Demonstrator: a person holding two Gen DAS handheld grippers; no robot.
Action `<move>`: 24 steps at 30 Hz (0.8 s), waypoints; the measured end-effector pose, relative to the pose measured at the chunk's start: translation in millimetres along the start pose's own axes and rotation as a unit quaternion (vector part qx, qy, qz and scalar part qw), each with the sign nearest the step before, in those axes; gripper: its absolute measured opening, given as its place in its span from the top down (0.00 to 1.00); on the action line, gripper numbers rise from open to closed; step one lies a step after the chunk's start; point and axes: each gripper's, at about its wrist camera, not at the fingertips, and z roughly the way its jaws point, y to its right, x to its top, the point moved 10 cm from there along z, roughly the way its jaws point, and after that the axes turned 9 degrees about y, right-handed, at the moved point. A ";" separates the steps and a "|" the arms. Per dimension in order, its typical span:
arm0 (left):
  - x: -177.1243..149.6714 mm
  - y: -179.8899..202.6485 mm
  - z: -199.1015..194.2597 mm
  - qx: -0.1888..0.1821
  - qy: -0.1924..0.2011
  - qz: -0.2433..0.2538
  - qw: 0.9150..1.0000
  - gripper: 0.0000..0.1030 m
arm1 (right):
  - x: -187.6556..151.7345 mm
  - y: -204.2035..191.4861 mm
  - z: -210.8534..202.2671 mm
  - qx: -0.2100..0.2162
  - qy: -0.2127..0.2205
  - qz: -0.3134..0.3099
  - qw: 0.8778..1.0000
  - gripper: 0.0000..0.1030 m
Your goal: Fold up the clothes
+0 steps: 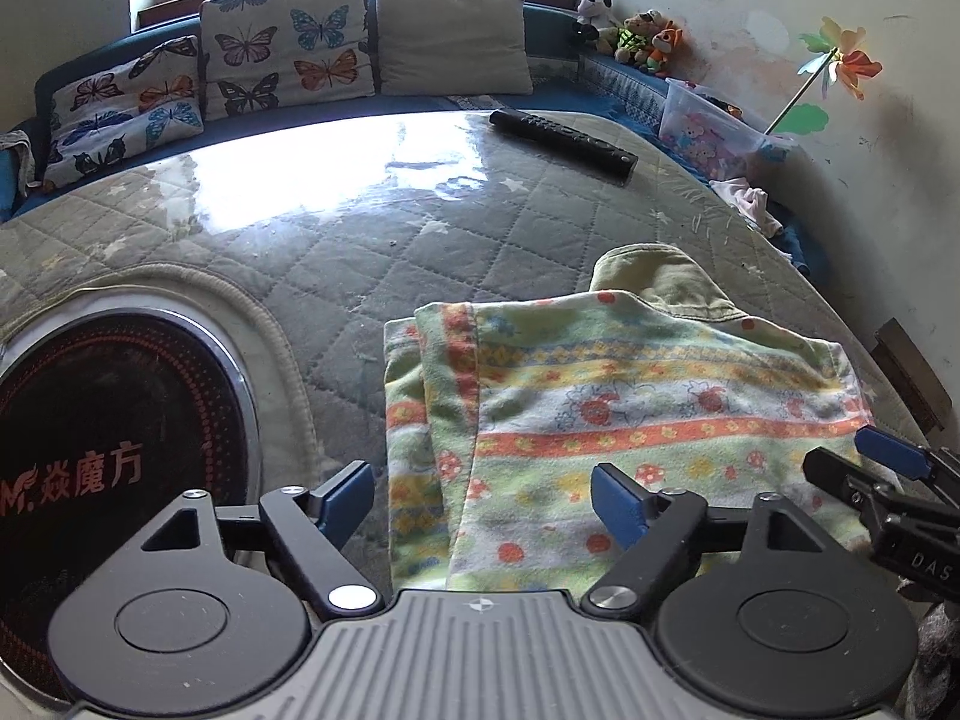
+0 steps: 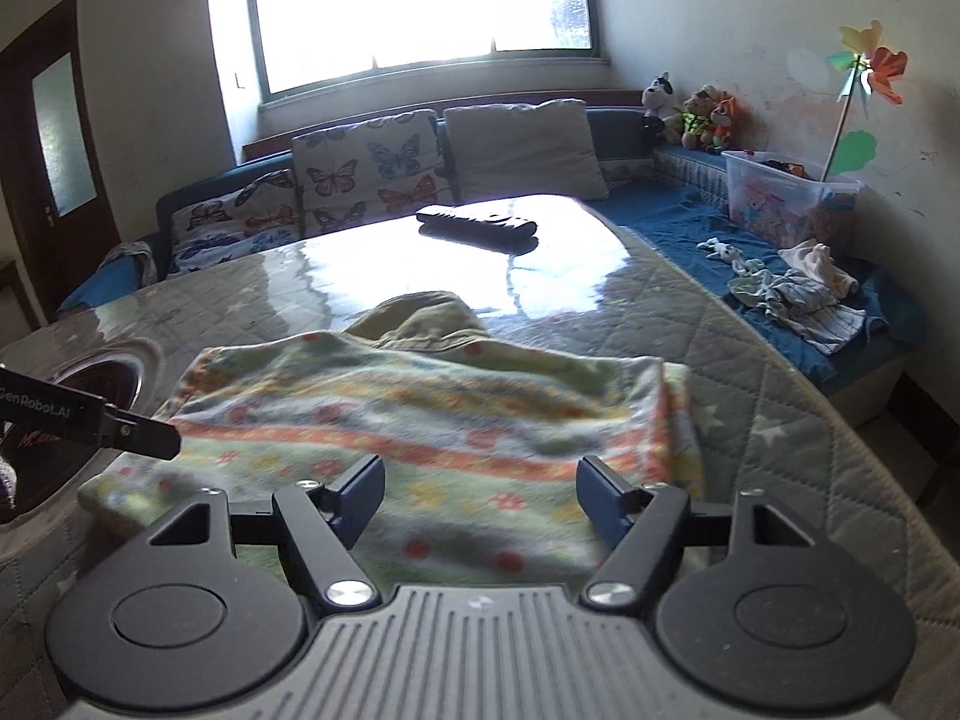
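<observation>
Clothes to fold show as a flowered striped garment (image 1: 600, 420) lying doubled and flat across the lower middle of both views on the quilted table (image 1: 360, 240), apparently within reach of the left gripper (image 1: 483, 495) and right gripper (image 2: 480, 492), both spread wide, grasping nothing.
</observation>
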 end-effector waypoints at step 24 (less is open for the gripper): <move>-13.4 -23.4 -12.0 0.026 0.017 0.018 0.999 0.08 | -16.0 -85.2 -0.9 0.065 -0.012 -0.081 0.995 0.14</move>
